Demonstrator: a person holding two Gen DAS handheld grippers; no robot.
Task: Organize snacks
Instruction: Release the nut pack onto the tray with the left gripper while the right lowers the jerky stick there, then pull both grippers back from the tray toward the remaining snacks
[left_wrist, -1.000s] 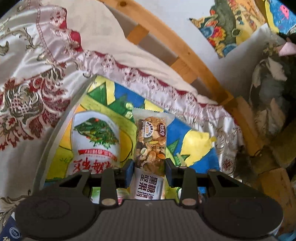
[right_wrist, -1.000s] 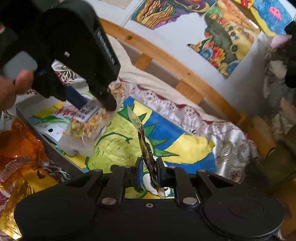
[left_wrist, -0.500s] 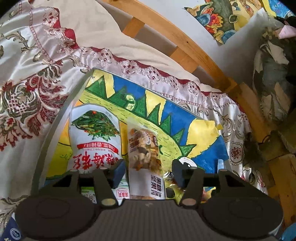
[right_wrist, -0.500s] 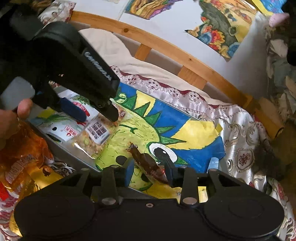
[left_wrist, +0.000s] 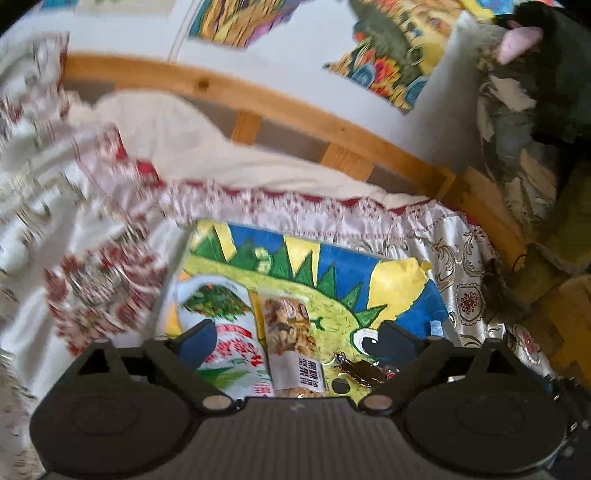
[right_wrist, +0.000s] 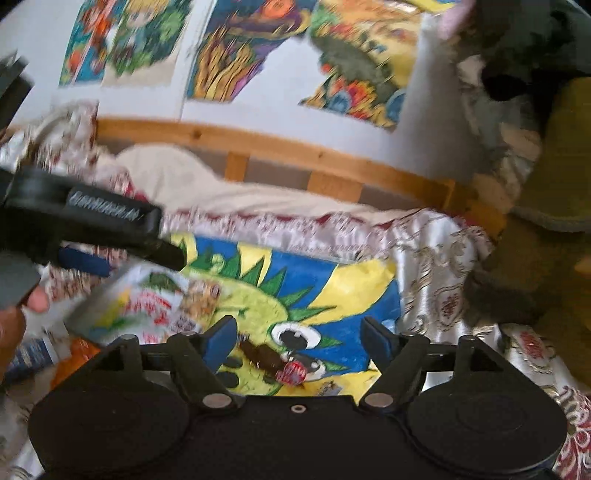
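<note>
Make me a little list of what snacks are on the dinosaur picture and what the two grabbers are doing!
surface: dinosaur picture
white packet: lying at the left
nut bar: lying beside the white packet
brown wrapper: lying near the dinosaur's eye
left gripper: jaws opening, holding nothing
right gripper: jaws opening, holding nothing

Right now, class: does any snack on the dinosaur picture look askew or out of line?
Yes. The dark brown packet lies slanted near the dinosaur's eye, while the white bag and nut bar lie side by side, roughly parallel.
</note>
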